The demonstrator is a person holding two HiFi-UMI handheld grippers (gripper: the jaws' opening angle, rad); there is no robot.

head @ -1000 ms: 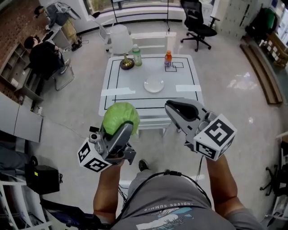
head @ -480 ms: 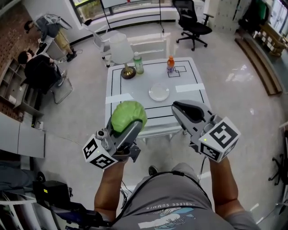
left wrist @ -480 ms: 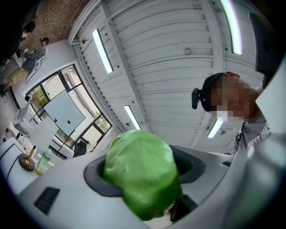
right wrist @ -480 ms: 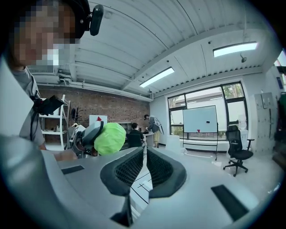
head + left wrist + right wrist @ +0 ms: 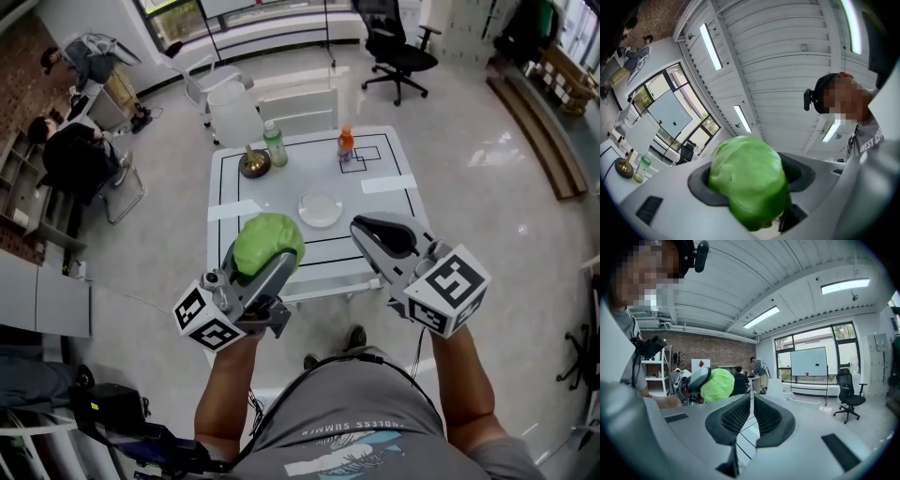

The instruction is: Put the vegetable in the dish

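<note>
- One white table (image 5: 319, 248) is standing out on the open floor.
- One dish (image 5: 321, 208) is sitting near the table's middle.
- Two bottles are standing towards the far edge: a green-labelled one (image 5: 275, 143) and an orange one (image 5: 346, 143).
- One lamp (image 5: 253, 162) is standing by the far left corner.
- Two white tape strips are lying at the left edge (image 5: 230, 208) and the right edge (image 5: 389, 183).
- One green vegetable (image 5: 267, 239) is hovering over the near edge.
- Two grippers are hanging there too: the left gripper (image 5: 261, 262) and the right gripper (image 5: 367, 227).
- One black office chair (image 5: 398, 47) is standing well beyond the far edge.
- One white chair (image 5: 298, 108) is sitting just beyond that edge.
</note>
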